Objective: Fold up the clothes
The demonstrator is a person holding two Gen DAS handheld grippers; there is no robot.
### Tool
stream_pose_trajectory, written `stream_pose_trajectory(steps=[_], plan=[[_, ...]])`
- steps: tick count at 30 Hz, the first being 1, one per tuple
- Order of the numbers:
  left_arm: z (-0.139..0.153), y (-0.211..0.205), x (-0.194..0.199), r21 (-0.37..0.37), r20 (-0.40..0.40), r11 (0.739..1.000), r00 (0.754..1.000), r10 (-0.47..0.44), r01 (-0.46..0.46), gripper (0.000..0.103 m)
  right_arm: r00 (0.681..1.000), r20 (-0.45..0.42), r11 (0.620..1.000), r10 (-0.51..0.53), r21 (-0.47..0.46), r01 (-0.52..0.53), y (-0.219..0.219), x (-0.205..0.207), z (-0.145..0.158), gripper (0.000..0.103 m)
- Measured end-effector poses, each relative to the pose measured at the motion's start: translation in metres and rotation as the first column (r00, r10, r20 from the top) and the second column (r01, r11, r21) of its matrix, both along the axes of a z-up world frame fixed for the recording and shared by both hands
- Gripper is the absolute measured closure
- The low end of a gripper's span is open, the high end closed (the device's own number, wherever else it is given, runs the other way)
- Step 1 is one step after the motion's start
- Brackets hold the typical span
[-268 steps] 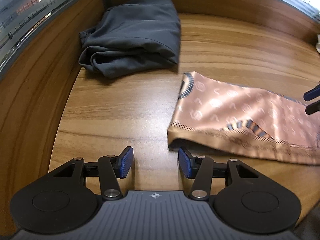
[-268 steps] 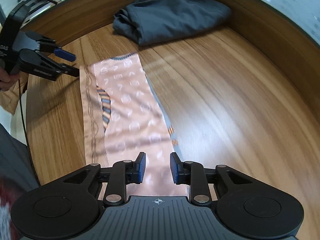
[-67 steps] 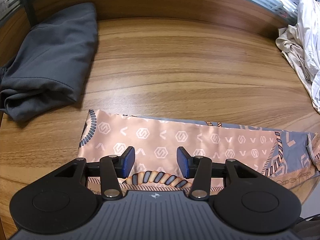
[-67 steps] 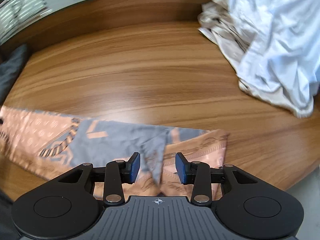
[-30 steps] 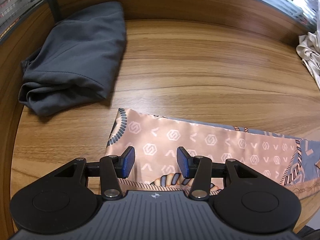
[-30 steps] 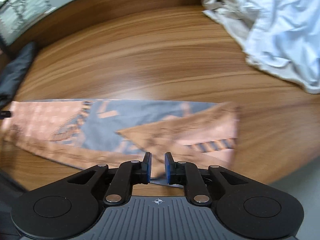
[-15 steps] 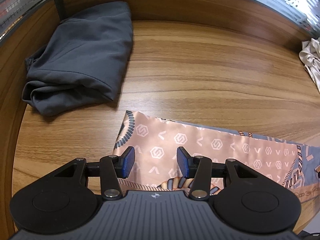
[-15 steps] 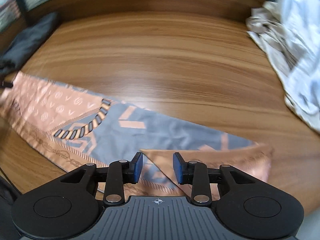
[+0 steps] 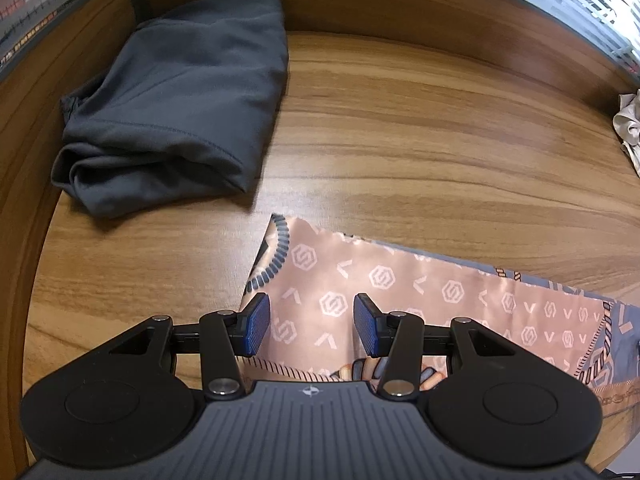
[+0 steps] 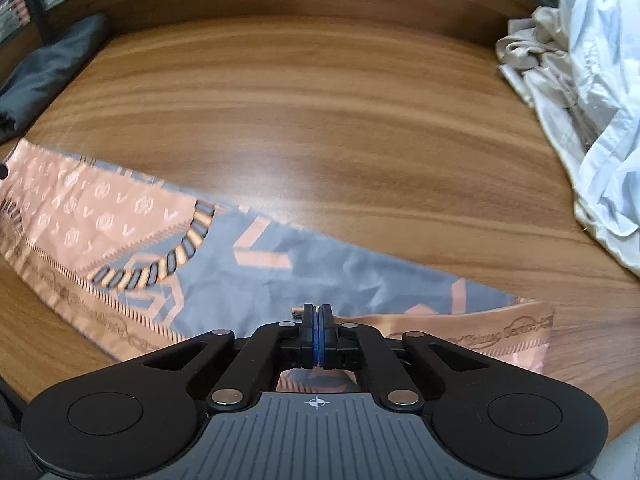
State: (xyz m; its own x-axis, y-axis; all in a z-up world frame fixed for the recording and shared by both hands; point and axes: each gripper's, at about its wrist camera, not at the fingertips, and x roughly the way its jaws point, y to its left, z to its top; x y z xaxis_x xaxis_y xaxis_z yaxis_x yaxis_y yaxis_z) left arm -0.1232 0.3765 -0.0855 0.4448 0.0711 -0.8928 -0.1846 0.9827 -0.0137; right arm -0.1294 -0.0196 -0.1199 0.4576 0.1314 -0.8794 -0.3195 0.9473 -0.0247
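Note:
A long peach and grey patterned scarf (image 9: 400,280) lies folded into a strip along the near edge of the wooden table (image 9: 440,140). My left gripper (image 9: 311,330) hovers over the scarf's left end, jaws open, with only flat fabric below the blue pads. In the right wrist view the scarf (image 10: 280,264) runs from far left to right, and a peach flap is folded over its right end. My right gripper (image 10: 318,320) is shut on the pointed corner of that flap, with the fabric tip showing just left of the fingertips.
A folded dark grey garment (image 9: 180,100) lies at the back left by the wooden wall; it also shows at the far left for the right wrist (image 10: 44,76). A crumpled pile of white and beige clothes (image 10: 580,80) sits at the right.
The right gripper's jaws, open around the flap corner half a second ago, have closed on it. The left gripper has hardly moved and stays equally open.

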Motion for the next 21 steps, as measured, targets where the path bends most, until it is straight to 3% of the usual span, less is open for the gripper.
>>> stream_pose_trajectory(steps=[7,15,19,21], plan=[[0.004,0.0,0.005,0.016,0.009,1.0,1.0,-0.01,0.01,0.051,0.999,0.04,0.999,-0.03,0.039,0.028,0.002,0.006,0.011,0.1],[0.002,0.003,-0.003,0.022,-0.005,1.0,1.0,-0.006,0.006,0.051,0.999,0.011,0.999,-0.034,0.039,0.033,0.003,0.007,0.0,0.099],[0.0,0.008,-0.007,0.02,-0.009,1.0,1.0,0.011,-0.01,0.051,0.996,0.052,0.996,-0.068,0.052,0.066,-0.007,0.004,0.008,0.08],[-0.001,0.012,-0.008,0.012,-0.014,1.0,1.0,0.025,-0.025,0.051,0.993,0.061,0.993,-0.106,0.058,0.102,-0.016,0.004,0.012,0.08]])
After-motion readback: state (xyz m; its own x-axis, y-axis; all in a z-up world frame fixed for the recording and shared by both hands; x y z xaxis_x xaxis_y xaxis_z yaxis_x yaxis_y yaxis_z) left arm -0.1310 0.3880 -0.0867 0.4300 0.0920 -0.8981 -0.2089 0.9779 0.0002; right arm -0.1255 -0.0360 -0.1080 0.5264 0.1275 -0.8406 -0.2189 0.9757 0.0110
